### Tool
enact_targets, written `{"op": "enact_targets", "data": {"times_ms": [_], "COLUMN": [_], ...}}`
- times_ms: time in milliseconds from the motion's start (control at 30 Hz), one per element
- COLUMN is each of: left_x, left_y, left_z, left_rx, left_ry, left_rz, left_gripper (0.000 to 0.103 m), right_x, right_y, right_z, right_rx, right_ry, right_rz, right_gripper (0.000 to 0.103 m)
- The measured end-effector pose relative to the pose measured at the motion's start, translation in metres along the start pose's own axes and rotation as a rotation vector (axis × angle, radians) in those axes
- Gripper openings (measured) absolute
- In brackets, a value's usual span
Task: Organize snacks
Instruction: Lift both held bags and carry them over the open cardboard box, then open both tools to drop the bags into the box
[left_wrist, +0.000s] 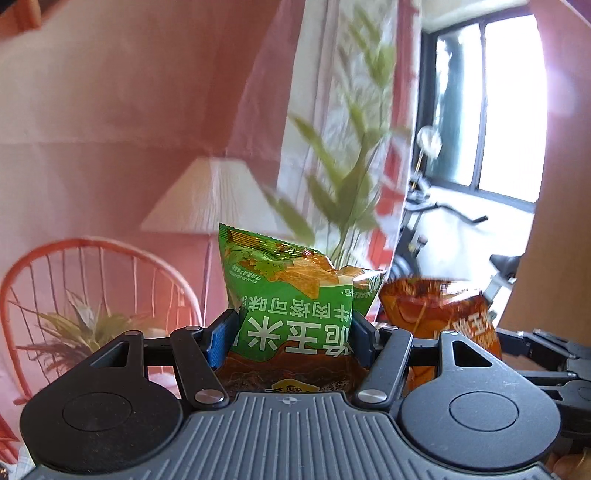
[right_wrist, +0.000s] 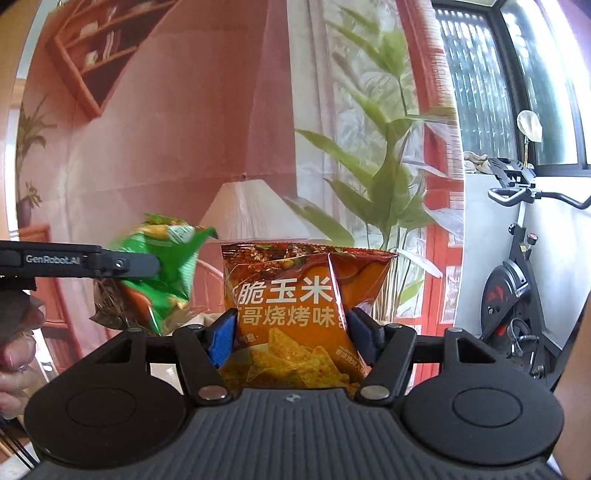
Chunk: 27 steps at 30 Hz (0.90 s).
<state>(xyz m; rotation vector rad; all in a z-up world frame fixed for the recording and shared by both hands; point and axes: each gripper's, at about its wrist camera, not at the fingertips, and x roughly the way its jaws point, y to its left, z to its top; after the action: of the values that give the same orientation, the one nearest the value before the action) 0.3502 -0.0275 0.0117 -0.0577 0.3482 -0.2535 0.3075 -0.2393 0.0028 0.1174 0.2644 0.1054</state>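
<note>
The left gripper (left_wrist: 293, 339) is clenched on the green bag (left_wrist: 291, 295), both blue pads (left_wrist: 221, 341) pressing its sides; the bag stands upside down between the fingers, its print inverted and its crimped edge pointing up. The right gripper (right_wrist: 291, 341) is clenched on the orange bag (right_wrist: 299, 295), which sits upright between its blue pads (right_wrist: 223, 339) with the chip picture at the bottom. Both bags are held up in the air, side by side, the green one to the left of the orange one. In the left wrist view the orange bag appears blurred at the right, just beside the green bag. In the right wrist view the green bag appears at the left, gripped by the left gripper. Behind the bags stand a white lamp (right_wrist: 251, 210), a leafy plant (right_wrist: 388, 173), a wicker chair (left_wrist: 92, 291) and an exercise bike (right_wrist: 517, 266) near the window (left_wrist: 491, 122).
</note>
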Motion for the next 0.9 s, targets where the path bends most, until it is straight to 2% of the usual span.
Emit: {"op": "enact_targets", "data": {"times_ms": [167, 400, 600, 700, 767, 900], "left_x": [0.045, 0.075, 0.088, 0.089, 0.083, 0.066], "left_y": [0.003, 0.005, -0.004, -0.003, -0.002, -0.002], "left_z": [-0.007, -0.032, -0.039, -0.04, -0.041, -0.036], "left_rx": [0.004, 0.031, 0.134, 0.128, 0.126, 0.144], "left_ry": [0.108, 0.174, 0.193, 0.225, 0.231, 0.209], "left_rz": [0.055, 0.071, 0.086, 0.064, 0.079, 0.059], "left_gripper": [0.067, 0.067, 0.069, 0.075, 0.079, 0.079], "right_x": [0.047, 0.078, 0.085, 0.085, 0.078, 0.061], "right_y": [-0.004, -0.016, -0.02, -0.02, -0.019, -0.015], "right_z": [-0.008, -0.032, -0.047, -0.05, -0.05, -0.047], "right_rx": [-0.047, 0.056, 0.092, 0.086, 0.083, 0.089], "right_ry": [0.073, 0.134, 0.171, 0.189, 0.185, 0.173], "right_rz": [-0.046, -0.054, -0.068, -0.058, -0.066, -0.045], "right_gripper": [0.066, 0.066, 0.069, 0.075, 0.086, 0.086]}}
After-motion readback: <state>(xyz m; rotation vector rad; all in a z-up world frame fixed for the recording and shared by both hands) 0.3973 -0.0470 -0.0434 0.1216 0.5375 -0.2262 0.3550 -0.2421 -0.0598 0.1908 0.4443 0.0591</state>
